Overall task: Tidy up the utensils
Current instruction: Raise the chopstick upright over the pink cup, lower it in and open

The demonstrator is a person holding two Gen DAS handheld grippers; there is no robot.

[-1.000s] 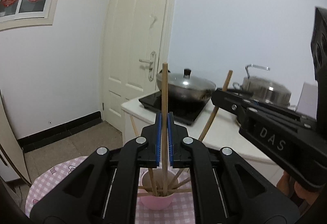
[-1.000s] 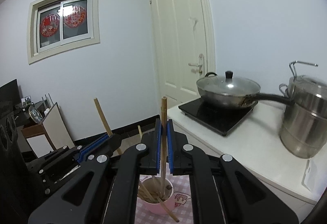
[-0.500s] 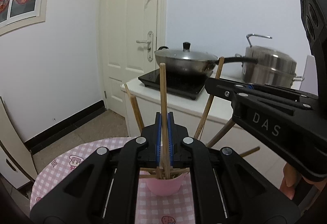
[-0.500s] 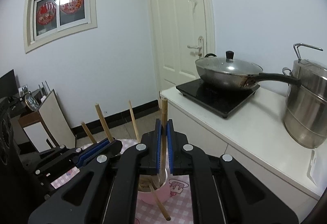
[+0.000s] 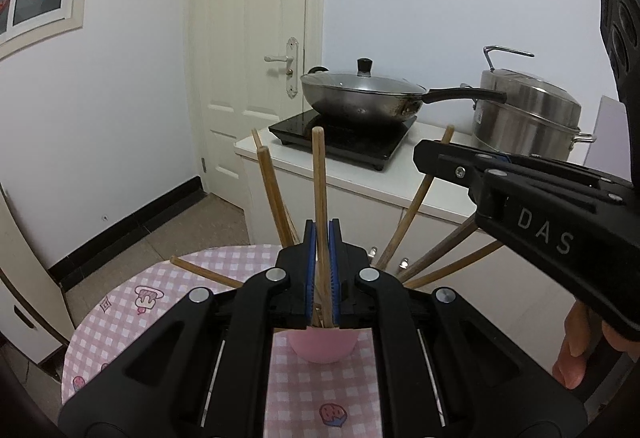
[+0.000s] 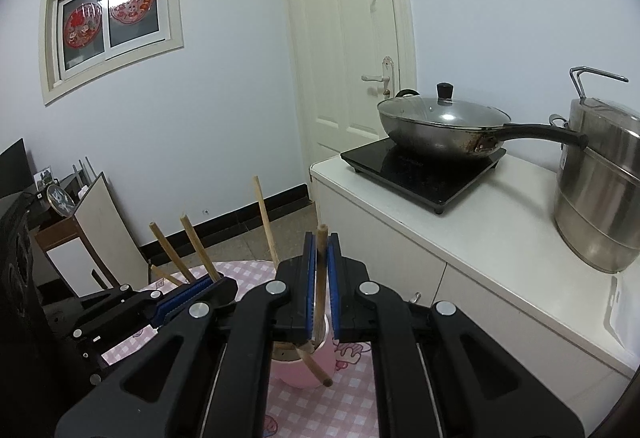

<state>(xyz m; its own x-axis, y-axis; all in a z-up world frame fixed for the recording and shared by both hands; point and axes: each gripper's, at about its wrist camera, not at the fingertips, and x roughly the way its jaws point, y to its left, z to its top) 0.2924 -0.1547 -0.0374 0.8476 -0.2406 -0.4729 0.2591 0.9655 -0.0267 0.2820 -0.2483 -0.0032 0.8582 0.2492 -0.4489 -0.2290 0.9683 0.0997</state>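
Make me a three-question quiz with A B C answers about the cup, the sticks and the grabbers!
1. Where does the wok sit?
A. on the black cooktop
B. on the floor
C. on the checked table

2. What colour is the cup?
A. green
B. pink
C. blue

3. What is the left gripper doing?
A. open, empty
B. shut on a spoon
C. shut on a chopstick

Answers: 1 A, the wok rests on the cooktop; 2 B, the cup under the jaws is pink; 3 C, blue pads press a wooden stick.
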